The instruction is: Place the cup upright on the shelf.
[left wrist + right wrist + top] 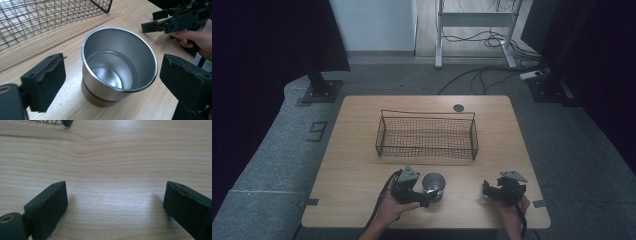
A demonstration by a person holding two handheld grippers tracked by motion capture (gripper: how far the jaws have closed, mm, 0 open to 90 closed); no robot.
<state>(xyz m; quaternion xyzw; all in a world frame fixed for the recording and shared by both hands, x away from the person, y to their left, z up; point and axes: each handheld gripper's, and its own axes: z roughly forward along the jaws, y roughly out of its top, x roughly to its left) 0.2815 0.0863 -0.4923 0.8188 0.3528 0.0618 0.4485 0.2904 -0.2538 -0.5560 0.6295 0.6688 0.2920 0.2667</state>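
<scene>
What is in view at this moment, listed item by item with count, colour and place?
table: one, light wood, centre of the high view, on grey carpet.
wire basket: one, black mesh, empty, on the middle of the table.
metal cup: one, silver with a brownish base band, upright and empty, near the table's front edge, in front of the basket.
grommet: one, dark round disc, at the table's far edge.
cables: several, black, on the floor beyond the table.
left gripper: one, black, jaws open on either side of the cup, not touching it.
right gripper: one, black, jaws open over bare table, right of the cup.
</scene>
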